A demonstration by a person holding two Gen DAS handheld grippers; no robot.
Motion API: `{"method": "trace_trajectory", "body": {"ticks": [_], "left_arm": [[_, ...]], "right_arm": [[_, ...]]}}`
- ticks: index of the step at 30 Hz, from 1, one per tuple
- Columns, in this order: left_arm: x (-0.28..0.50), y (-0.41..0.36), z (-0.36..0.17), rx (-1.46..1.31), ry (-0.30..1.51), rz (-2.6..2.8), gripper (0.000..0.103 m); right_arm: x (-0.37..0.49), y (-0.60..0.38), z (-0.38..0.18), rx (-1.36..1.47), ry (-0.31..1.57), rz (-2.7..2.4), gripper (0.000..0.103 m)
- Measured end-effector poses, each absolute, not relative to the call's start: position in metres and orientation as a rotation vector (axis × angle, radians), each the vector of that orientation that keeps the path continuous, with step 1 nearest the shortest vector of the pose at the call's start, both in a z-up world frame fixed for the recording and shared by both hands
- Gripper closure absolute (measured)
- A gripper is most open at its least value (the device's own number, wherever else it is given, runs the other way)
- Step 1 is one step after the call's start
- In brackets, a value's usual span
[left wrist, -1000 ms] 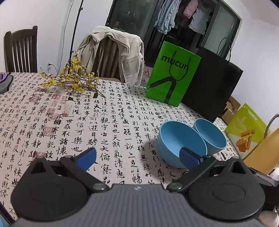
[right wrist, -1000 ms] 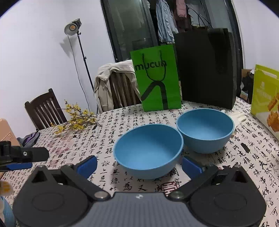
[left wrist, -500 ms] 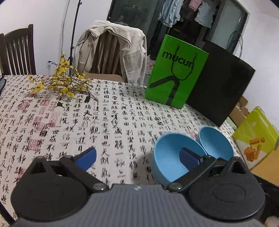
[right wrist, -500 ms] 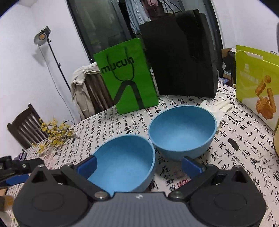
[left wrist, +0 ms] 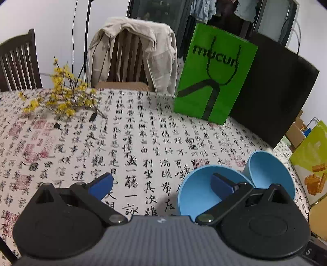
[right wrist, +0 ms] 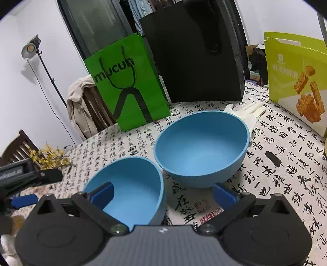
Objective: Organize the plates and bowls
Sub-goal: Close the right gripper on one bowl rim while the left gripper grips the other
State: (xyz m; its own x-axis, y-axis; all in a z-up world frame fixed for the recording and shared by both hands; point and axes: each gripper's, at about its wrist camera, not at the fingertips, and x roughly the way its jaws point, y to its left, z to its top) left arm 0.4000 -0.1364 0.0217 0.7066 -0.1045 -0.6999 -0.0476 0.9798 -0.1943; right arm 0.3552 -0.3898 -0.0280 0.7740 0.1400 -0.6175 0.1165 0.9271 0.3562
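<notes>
Both claws gape wide, holding nothing. The right claw (right wrist: pixel 163 193) hovers over the near blue bowl (right wrist: pixel 130 184), just beside the far blue bowl (right wrist: pixel 201 143) on the tabletop (right wrist: pixel 286 163). The left claw (left wrist: pixel 161 184) faces bare cloth. Only the right view shows a white glove (right wrist: pixel 247 112).

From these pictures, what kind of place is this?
Probably a home dining area: a round table under a calligraphy-print cloth, wooden chairs, one draped with a beige jacket, and clothes hanging behind a glass door.
</notes>
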Motion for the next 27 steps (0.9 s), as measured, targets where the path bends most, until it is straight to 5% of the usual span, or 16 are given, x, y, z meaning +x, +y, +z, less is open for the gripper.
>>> {"method": "trace_trajectory", "body": {"ticks": [15,21,27], "left_arm": [[0.422,-0.159,-0.006,-0.141,0.832,-0.026,0.000],[0.427,-0.172,-0.016,-0.107,0.840,-0.033,0.001],[0.432,-0.182,-0.024,-0.088,0.859,-0.047,0.021]], "right_arm": [[0.365,-0.383,-0.044,0.345,0.749,-0.043,0.012],[0.373,-0.378,-0.057,0.343,0.793,-0.047,0.026],[0.380,-0.374,-0.065,0.323,0.809,-0.072,0.036]]}}
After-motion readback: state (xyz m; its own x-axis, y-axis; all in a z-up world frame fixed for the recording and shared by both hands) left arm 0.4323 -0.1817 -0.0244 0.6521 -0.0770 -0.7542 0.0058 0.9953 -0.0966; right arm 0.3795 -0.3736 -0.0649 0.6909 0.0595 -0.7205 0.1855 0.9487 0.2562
